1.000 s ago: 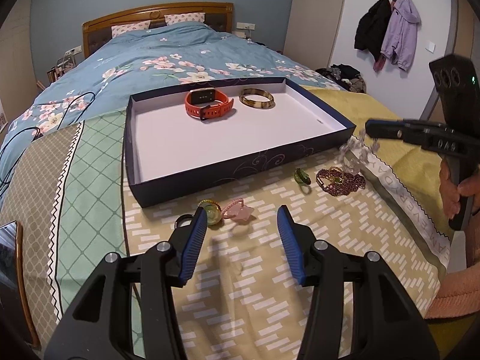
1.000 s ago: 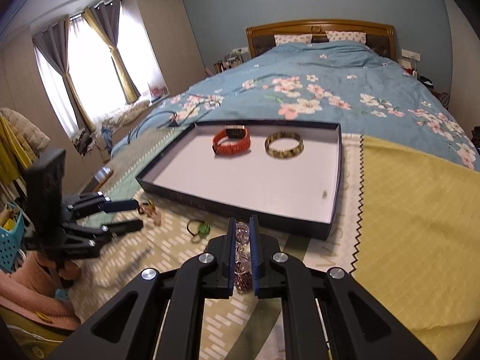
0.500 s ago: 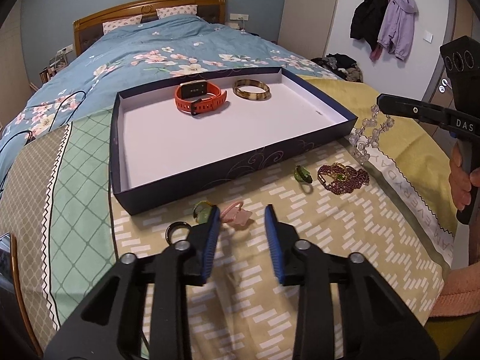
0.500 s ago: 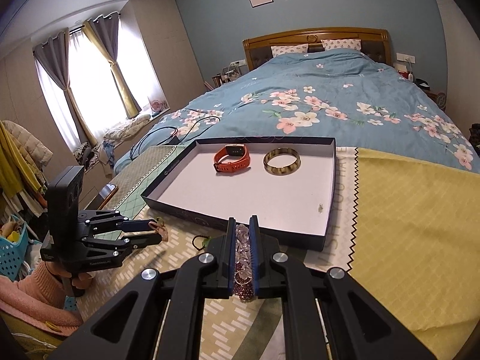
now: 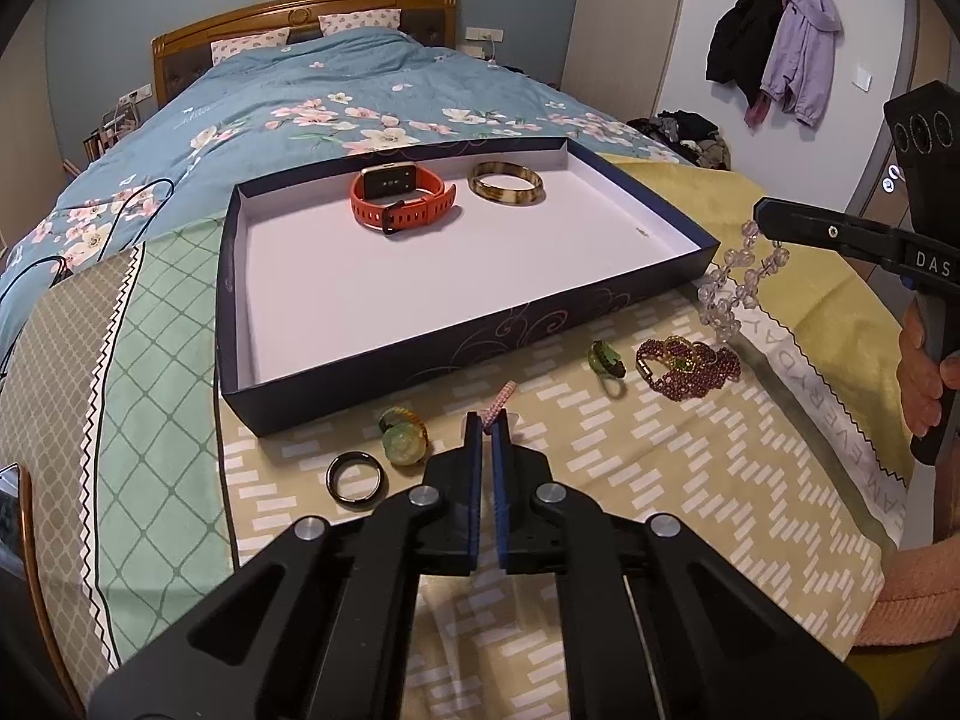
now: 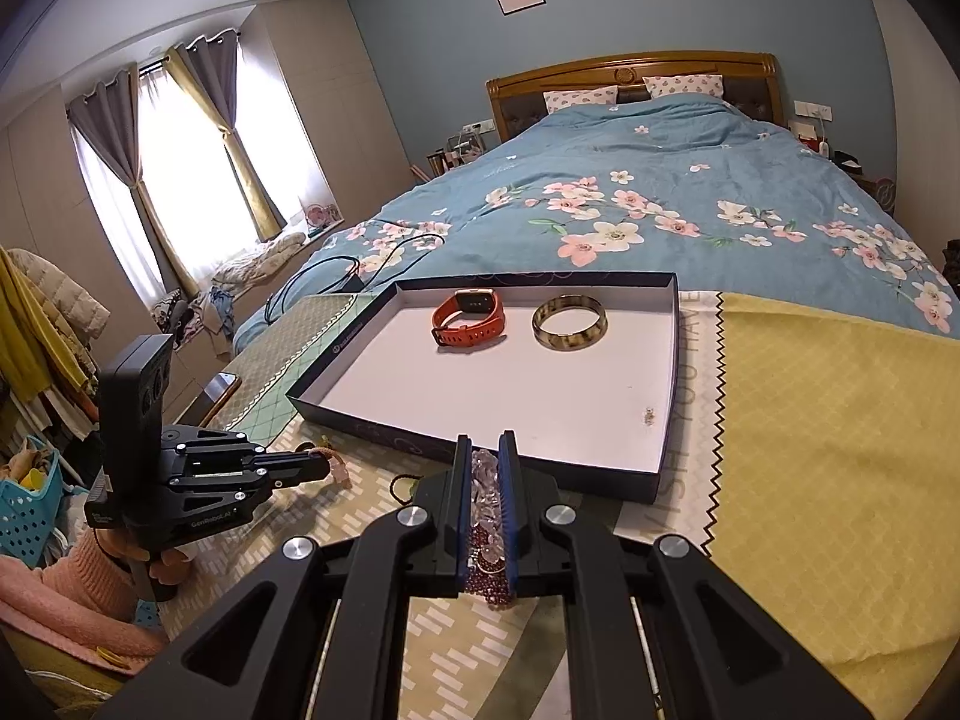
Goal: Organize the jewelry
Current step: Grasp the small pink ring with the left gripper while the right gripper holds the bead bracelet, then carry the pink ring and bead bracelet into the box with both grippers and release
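My left gripper (image 5: 487, 423) hovers low over the patterned cloth. Its jaws are closing, and the pads pinch a pink ring (image 5: 503, 397) that sticks out past the tips. My right gripper (image 6: 485, 449) is shut on a clear bead bracelet (image 6: 486, 483). In the left wrist view that bracelet (image 5: 729, 291) dangles from the right gripper (image 5: 761, 221) beside the tray's near right corner. The dark blue tray (image 5: 420, 373) holds an orange watch (image 5: 399, 202) and a tortoiseshell bangle (image 5: 506, 182). From the right wrist view, the left gripper (image 6: 324, 468) is at lower left.
On the cloth before the tray lie a black ring (image 5: 356, 478), a yellow-green ring (image 5: 403, 435), a green ring (image 5: 606, 360) and a garnet bead bracelet (image 5: 687, 366). A phone (image 5: 9, 498) sits at the bed's left edge. A black cable (image 6: 336, 276) lies on the quilt.
My left jaws have gone from wide open to shut on the pink ring, which now stands off the cloth. The right gripper still holds the clear bracelet.
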The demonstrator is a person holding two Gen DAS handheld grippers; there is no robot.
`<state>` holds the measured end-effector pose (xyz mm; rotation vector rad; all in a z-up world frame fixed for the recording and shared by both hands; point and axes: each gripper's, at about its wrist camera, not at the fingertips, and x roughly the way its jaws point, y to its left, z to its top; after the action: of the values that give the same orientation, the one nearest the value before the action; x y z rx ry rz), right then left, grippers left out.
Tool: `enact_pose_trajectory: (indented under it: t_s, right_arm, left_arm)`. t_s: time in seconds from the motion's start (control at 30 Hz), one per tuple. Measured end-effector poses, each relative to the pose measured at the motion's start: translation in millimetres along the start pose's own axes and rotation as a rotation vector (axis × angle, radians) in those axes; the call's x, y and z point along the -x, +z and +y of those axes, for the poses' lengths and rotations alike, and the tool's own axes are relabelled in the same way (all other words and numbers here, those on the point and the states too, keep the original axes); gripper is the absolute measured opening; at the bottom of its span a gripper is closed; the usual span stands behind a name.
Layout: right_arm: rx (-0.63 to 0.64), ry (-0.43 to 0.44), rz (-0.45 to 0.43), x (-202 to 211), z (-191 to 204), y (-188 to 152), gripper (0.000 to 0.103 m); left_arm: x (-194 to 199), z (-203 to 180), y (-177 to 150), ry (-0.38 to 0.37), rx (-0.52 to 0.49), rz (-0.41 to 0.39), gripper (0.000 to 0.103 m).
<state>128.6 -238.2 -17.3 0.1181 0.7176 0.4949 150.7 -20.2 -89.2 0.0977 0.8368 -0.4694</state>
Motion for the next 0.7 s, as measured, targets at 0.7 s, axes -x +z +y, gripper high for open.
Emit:
enact_pose_trajectory:
  t_s: [0.7]
  right_arm:
    - [0.018, 0.039, -0.056, -1.8, 8.1, 25.4, 0.007]
  left_arm:
    - [28.5, 2.8, 22.8, -0.041, 0.038, -0.088, 0.003]
